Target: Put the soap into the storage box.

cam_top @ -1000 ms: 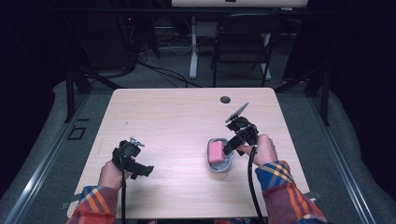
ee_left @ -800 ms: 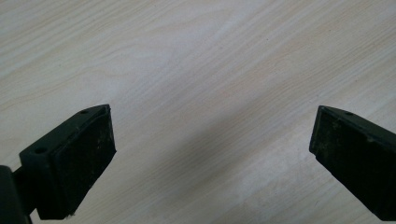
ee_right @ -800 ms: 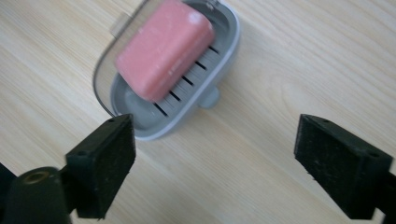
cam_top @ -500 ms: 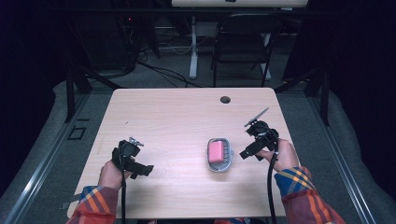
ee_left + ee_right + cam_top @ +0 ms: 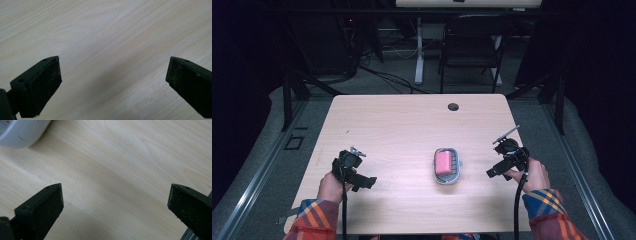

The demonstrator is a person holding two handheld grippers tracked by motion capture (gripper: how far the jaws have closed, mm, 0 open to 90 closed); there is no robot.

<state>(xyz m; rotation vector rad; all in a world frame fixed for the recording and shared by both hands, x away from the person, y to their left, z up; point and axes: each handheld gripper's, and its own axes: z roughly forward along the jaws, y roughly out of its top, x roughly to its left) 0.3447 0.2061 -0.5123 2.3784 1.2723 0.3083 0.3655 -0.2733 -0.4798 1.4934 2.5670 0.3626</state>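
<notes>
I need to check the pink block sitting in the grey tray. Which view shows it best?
The high view: the pink block lies whole inside the grey tray. The right gripper view catches just the tray's rounded wall.

The table (image 5: 412,130) is light wood with a fine pale grain. On it a grey tray (image 5: 447,177) holds a pink block (image 5: 443,162). Both grippers are black, the left gripper (image 5: 362,181) and the right gripper (image 5: 493,171). The sleeves (image 5: 314,220) have a plaid pattern in orange, red, blue and yellow. The floor (image 5: 262,150) is grey.
</notes>
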